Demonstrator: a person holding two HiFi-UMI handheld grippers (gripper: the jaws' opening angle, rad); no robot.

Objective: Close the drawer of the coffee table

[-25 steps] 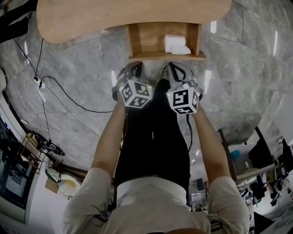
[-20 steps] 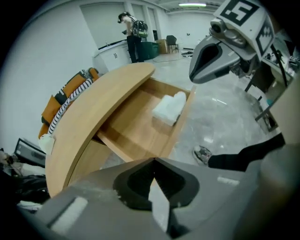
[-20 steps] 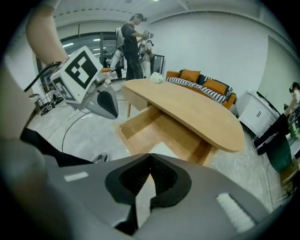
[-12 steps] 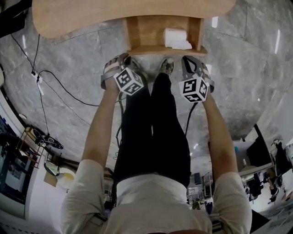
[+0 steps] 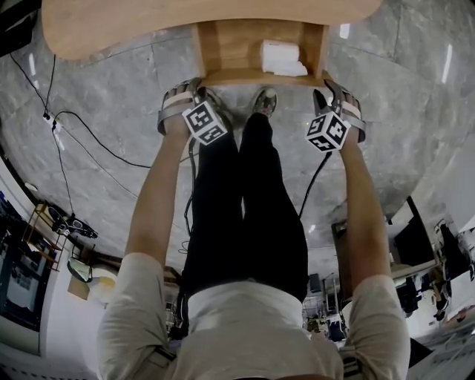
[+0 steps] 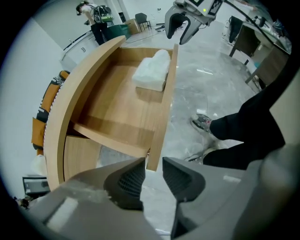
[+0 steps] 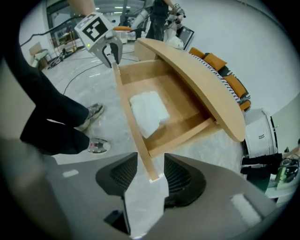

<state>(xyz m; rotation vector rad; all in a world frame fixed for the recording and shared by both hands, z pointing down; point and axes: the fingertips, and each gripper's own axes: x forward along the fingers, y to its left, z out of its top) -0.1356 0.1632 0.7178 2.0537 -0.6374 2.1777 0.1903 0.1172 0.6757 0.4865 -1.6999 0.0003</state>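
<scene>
Two grippers are in play, one at each end of the drawer front panel. The drawer stands pulled well out from under the coffee table top. A white soft bundle lies inside it, ahead of both tools.

Left gripper: the jaws have just been opening and stand apart. The panel's near corner sits in the gap, close beside one pad, with bare floor showing on the other side. Not clamped.

Right gripper: the jaws have also just been opening and stand apart. The panel's other end sits between them with a sliver of gap on each side. Not clamped.

Both tools point steeply down, straddling the panel's top edge.

Step in hand (judgement): seating the tools on the front panel ahead of the push. Closing has not begun.

Next move calls for (judgement): either nipping the panel or bearing on its outer face with the jaw nearest the person. Both tools should then drive evenly toward the table so the drawer runs in straight. A lopsided push could skew it on its runners.
</scene>
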